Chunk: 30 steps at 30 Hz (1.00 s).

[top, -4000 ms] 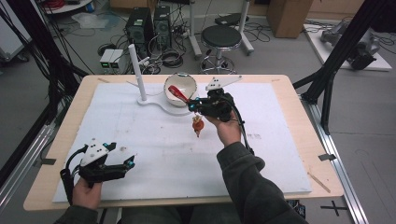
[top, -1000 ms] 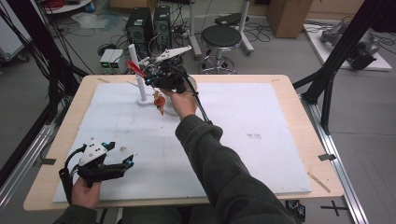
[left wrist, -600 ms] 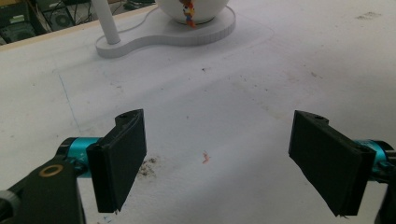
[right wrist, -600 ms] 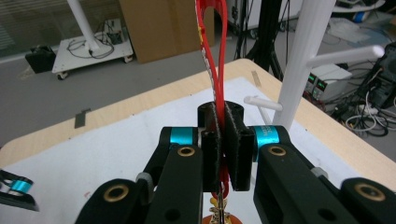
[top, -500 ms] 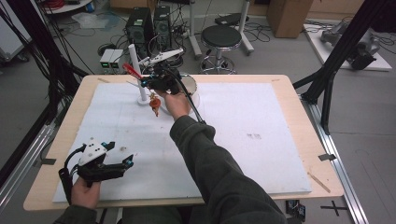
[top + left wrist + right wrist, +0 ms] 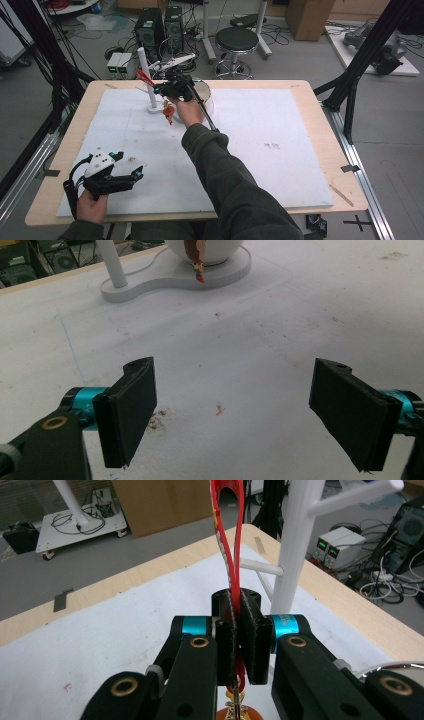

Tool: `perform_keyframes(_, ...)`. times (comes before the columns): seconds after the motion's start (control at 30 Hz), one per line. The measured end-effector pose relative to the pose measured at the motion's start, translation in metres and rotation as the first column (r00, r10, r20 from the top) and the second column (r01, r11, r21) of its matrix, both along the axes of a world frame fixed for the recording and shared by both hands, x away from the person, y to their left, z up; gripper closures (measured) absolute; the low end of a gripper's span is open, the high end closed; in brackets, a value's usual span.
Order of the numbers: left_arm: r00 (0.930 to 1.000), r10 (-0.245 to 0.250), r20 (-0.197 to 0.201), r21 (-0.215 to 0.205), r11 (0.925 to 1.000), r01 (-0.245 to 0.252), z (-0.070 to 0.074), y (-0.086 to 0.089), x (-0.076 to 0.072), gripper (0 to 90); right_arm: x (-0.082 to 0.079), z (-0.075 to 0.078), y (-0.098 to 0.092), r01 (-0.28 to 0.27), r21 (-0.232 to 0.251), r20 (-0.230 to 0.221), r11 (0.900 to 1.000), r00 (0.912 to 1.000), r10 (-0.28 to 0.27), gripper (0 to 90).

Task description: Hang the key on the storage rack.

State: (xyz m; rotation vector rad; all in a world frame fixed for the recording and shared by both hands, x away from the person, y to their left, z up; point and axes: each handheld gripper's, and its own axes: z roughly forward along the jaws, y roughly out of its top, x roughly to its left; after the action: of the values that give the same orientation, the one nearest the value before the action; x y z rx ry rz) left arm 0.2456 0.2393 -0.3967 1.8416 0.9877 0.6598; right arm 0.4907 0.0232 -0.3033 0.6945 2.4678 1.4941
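My right gripper [image 6: 157,89] is shut on a red ribbon loop [image 6: 144,77], held beside the white peg stand [image 6: 145,75] at the far left of the table. A small orange ornament [image 6: 168,111] dangles below the gripper from that ribbon. In the right gripper view the pads [image 6: 226,635] pinch the red ribbon loop [image 6: 227,530], which rises just left of the stand's post [image 6: 300,545] and its short side peg [image 6: 262,568]. My left gripper [image 6: 136,175] rests open near the front left edge; its jaws [image 6: 232,415] have nothing between them.
A white bowl [image 6: 205,93] sits on the stand's flat base [image 6: 152,107], right behind my right hand. A white mat [image 6: 280,145] covers the wooden table. The left gripper view looks across bare mat to the base [image 6: 170,280] and bowl [image 6: 205,250].
My right gripper carried the ribbon and ornament leftward from the bowl to the peg stand and sank slightly. The left gripper stayed put.
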Motion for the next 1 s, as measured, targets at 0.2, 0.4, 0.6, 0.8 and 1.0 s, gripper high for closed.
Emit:
perform_keyframes(0.2, 1.0000, 0.001, 0.002, -0.001, 1.0000, -0.001, 0.000, 0.001, 0.000, 19.5, 0.003, -0.004, 0.002, 0.016, -0.016, 0.000, 1.000, 0.9999, -0.016, 85.8)
perform_keyframes(0.4, 1.0000, 0.001, 0.001, 0.000, 1.0000, -0.001, 0.000, 0.000, 0.000, 19.5, 0.005, -0.009, 0.004, 0.019, -0.026, -0.011, 0.999, 0.9998, -0.019, 85.8)
perform_keyframes(0.6, 1.0000, 0.000, 0.001, 0.001, 1.0000, 0.000, 0.000, 0.001, 0.000, 19.5, 0.007, -0.013, 0.006, 0.024, -0.041, -0.019, 0.999, 0.9995, -0.025, 85.8)
perform_keyframes(0.8, 1.0000, -0.001, 0.002, -0.001, 1.0000, 0.001, 0.000, 0.001, 0.000, 19.5, 0.008, -0.017, 0.007, 0.032, -0.048, -0.027, 0.998, 0.9991, -0.033, 85.7)
perform_keyframes(1.0, 1.0000, 0.004, 0.004, -0.001, 1.0000, -0.004, 0.000, 0.002, -0.001, 19.6, 0.009, -0.020, 0.009, 0.030, -0.063, -0.027, 0.998, 0.9991, -0.032, 85.7)
